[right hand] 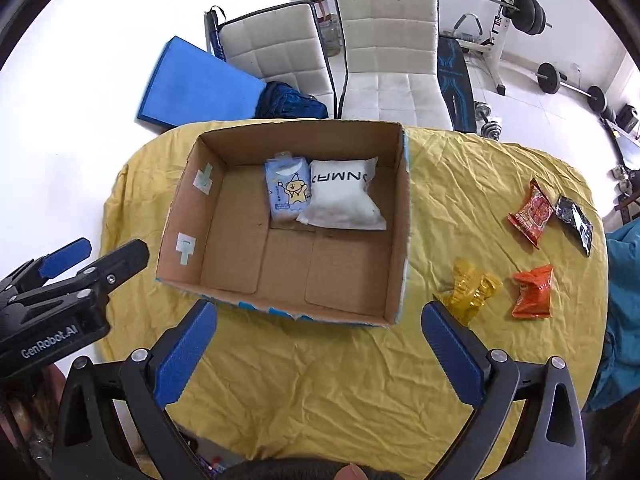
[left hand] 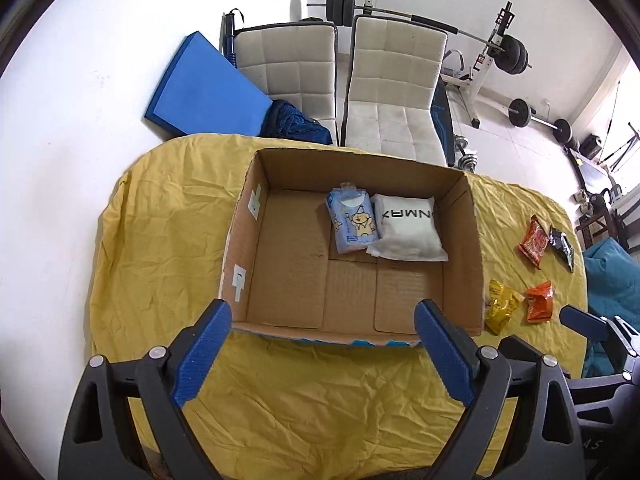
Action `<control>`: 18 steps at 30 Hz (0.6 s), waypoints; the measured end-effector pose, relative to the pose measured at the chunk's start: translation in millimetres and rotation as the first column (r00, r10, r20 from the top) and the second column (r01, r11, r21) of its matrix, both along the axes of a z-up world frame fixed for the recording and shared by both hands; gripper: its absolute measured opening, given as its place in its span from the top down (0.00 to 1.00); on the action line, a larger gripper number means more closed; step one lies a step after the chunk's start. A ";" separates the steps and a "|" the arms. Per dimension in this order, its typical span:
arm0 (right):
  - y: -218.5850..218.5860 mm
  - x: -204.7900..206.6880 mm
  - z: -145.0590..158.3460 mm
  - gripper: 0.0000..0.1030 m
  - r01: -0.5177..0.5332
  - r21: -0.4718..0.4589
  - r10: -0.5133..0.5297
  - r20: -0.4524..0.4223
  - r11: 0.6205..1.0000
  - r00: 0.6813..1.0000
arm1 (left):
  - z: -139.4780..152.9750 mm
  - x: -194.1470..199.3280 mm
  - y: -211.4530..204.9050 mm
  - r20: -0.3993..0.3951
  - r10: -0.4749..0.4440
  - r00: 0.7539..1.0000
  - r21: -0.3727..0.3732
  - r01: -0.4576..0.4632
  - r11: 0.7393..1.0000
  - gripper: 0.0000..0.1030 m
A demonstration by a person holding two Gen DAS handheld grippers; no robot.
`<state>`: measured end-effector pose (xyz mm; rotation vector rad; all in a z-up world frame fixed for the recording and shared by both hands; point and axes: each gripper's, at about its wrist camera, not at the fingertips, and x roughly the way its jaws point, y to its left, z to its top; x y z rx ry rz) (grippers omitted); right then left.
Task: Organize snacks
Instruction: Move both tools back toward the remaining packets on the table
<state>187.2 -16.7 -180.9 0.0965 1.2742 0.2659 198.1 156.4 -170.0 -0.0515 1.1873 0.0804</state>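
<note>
An open cardboard box (left hand: 466,264) (right hand: 396,220) stands on the yellow cloth. Inside at its far side lie a light blue cartoon packet (left hand: 352,222) (right hand: 289,192) and a white pouch (left hand: 408,228) (right hand: 344,198), side by side. To the right of the box lie a yellow snack (left hand: 500,304) (right hand: 472,286), an orange snack (left hand: 540,300) (right hand: 534,290), a red snack (left hand: 534,242) (right hand: 532,214) and a black packet (left hand: 563,246) (right hand: 576,218). My left gripper (left hand: 322,320) is open before the box's near wall. My right gripper (right hand: 320,320) is open near the box's near right corner. Both hold nothing.
The table's yellow cloth (left hand: 160,220) (right hand: 460,168) is round-edged, with white floor on the left. Two white chairs (left hand: 396,92) (right hand: 388,52), a blue mat (left hand: 200,84) and weight gear (left hand: 504,52) stand behind. The left gripper's body (right hand: 60,280) shows left of the box.
</note>
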 end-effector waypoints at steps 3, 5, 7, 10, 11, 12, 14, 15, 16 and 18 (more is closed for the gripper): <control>-26.8 -1.6 2.7 0.00 0.015 0.015 -0.015 -0.006 1.000 1.000 | 6.9 -5.8 -16.8 0.010 0.008 1.000 -0.014 -0.007 1.000 0.09; -57.4 -0.6 2.8 0.00 0.051 0.012 -0.051 -0.010 0.999 0.999 | 9.6 -6.2 -34.5 0.008 -0.007 1.000 -0.026 0.008 1.000 0.09; -95.8 2.8 0.0 0.00 0.099 -0.004 -0.099 -0.018 0.995 0.995 | 10.5 -2.6 -58.6 0.009 -0.038 0.999 -0.042 0.038 0.998 0.09; -162.4 15.9 -8.2 0.00 0.180 -0.061 -0.182 -0.033 0.982 0.983 | 5.3 10.7 -101.4 -0.008 -0.099 0.995 -0.060 0.099 0.993 0.09; -182.8 21.2 -11.2 0.00 0.199 -0.078 -0.203 -0.034 0.977 0.979 | 1.3 18.7 -120.9 -0.015 -0.130 0.991 -0.072 0.128 0.989 0.09; -204.6 27.0 -14.7 0.00 0.219 -0.092 -0.222 -0.031 0.971 0.974 | -2.3 25.4 -136.1 -0.021 -0.151 0.988 -0.078 0.149 0.986 0.09; -251.4 42.8 -29.9 0.00 0.245 -0.147 -0.255 -0.058 0.958 0.965 | -15.6 43.5 -174.1 -0.043 -0.212 0.976 -0.111 0.206 0.972 0.09; -272.1 49.7 -37.7 0.00 0.253 -0.157 -0.266 -0.069 0.955 0.961 | -23.4 52.7 -193.1 -0.058 -0.241 0.969 -0.115 0.233 0.966 0.09; -296.7 59.1 -47.5 0.00 0.258 -0.163 -0.273 -0.073 0.952 0.959 | -33.3 63.2 -213.5 -0.081 -0.270 0.959 -0.115 0.261 0.959 0.09; -329.9 73.7 -67.9 0.00 0.255 -0.207 -0.282 -0.113 0.945 0.953 | -51.4 79.2 -244.5 -0.108 -0.318 0.942 -0.113 0.306 0.945 0.09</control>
